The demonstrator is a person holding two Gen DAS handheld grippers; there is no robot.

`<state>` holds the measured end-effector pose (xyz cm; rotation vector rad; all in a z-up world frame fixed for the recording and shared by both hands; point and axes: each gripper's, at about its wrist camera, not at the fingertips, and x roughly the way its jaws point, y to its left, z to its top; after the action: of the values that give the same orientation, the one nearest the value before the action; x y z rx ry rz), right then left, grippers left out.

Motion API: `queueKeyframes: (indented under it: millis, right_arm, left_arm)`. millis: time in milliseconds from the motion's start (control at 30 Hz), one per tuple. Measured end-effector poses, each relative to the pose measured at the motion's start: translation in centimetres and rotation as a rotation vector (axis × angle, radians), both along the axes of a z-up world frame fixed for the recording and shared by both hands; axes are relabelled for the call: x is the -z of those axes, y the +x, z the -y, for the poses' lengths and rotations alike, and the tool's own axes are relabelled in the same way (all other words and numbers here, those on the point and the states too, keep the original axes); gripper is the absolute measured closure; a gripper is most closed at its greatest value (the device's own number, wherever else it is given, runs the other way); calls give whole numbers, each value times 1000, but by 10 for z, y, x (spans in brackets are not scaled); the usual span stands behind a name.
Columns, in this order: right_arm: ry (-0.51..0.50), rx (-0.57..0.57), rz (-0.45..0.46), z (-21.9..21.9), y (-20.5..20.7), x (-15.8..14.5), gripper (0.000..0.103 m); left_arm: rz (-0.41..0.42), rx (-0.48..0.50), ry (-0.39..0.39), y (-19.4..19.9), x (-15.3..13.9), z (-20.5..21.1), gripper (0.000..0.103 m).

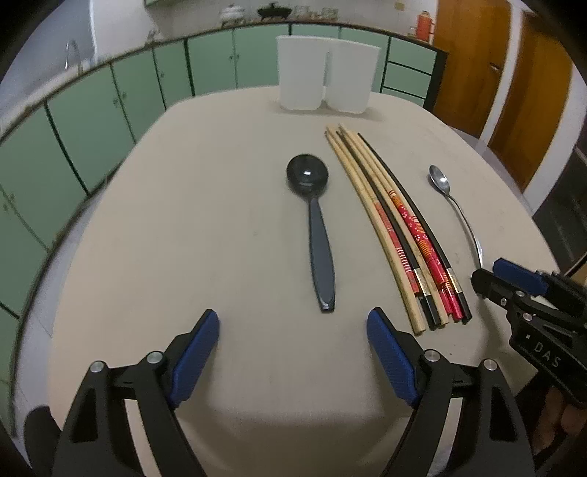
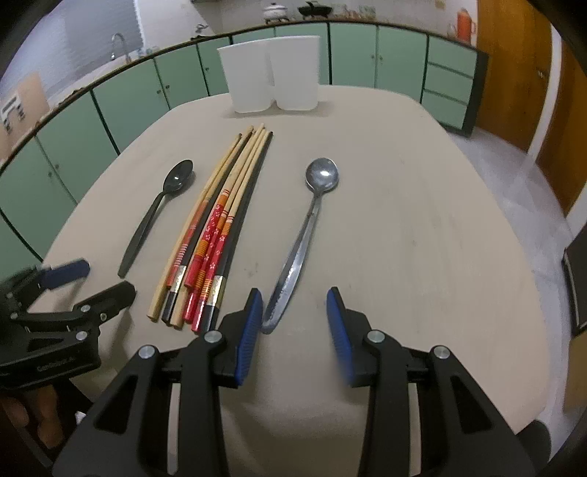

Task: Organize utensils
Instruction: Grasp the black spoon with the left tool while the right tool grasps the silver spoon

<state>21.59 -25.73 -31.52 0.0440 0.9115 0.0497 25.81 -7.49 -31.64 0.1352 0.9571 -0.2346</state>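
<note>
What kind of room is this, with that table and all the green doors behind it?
Most likely a home kitchen. A long counter with green cabinet doors runs behind the table, a tap stands over what looks like a sink, and pots sit on the counter. Spoons and chopsticks lie on the table.

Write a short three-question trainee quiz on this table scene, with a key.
1. True or false: the bundle of wooden and red-patterned chopsticks lies between the black plastic spoon and the slim silver metal spoon.
2. How many white plastic containers stand at the far edge of the beige table?
3. Which is nearest the right gripper: A black spoon, B chopsticks, C metal spoon?

Key: 1 true; 2 two; 3 C.
</note>
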Motion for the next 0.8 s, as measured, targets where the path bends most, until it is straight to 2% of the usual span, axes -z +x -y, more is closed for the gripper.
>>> queueKeyframes:
  millis: [100, 167, 200, 267, 333, 400, 533, 800]
  right_arm:
    - [-39, -21, 27, -3, 4, 2, 67]
    - [-38, -26, 34, -3, 4, 2, 69]
    - [-33, -25, 36, 0, 4, 2, 70]
    - [-27, -20, 35, 2, 4, 2, 80]
    - [-18, -17, 31, 4, 4, 0, 90]
    - [-6, -13, 24, 7, 6, -2, 90]
    - [13, -10, 35, 8, 5, -10, 91]
    - [34, -14, 115, 11, 2, -52, 95]
  left_arm:
    - [31, 7, 14, -5, -1, 3, 23]
    - [52, 12, 14, -5, -2, 6, 29]
    - [58, 18, 12, -3, -3, 9, 36]
    - [68, 35, 11, -4, -5, 13, 53]
    - [74, 60, 8, -4, -6, 18, 80]
    - [75, 77, 7, -5, -7, 21, 91]
    - [65, 73, -33, -4, -16, 16, 92]
    - [117, 51, -126, -2, -57, 3, 93]
